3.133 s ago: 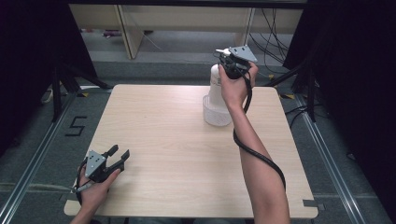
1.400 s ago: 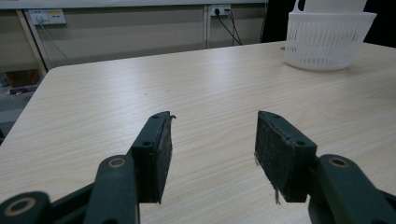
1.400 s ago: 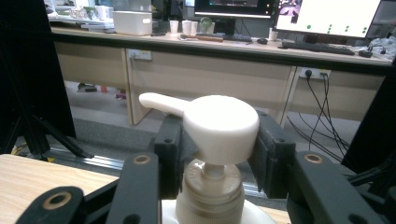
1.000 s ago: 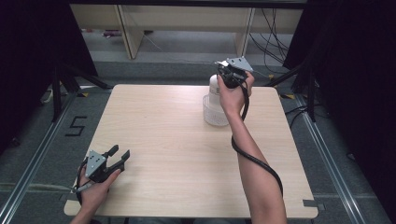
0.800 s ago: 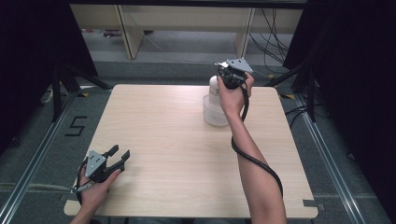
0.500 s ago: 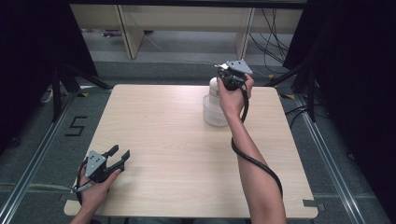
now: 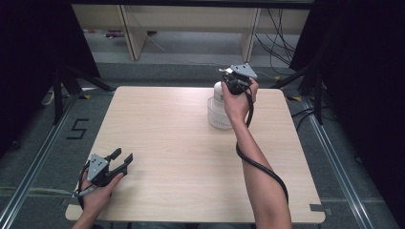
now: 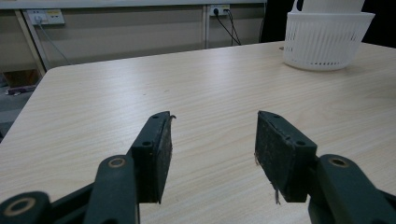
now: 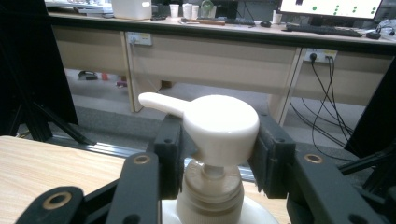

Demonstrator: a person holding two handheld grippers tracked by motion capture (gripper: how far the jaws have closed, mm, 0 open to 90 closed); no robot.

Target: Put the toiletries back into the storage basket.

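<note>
A white pump bottle [image 7: 218, 91] stands in a white latticed basket [image 7: 217, 119] at the far right of the table; the basket [image 8: 327, 42] also appears far off in the left gripper view. My right gripper [image 7: 232, 85] comes at the bottle's top from the near side. Its jaws press on either side of the round pump head [image 9: 219, 123], whose spout points left in the right gripper view. Below the head is the bottle's neck [image 9: 212, 196]. My left gripper [image 7: 122, 159] lies near the front left corner. In the left gripper view this gripper [image 8: 212, 140] is open over bare wood.
The light wooden table [image 7: 167, 143] has wide bare wood between the two hands. Beyond its far edge are desk legs [image 7: 130, 33], loose cables [image 7: 282, 33] and dark stands. A wall socket [image 9: 314, 56] and desks are behind the bottle.
The right hand and gripper sit a little lower on the bottle's top than three seconds ago. Over the last second nothing visibly moves. The left hand has kept still.
</note>
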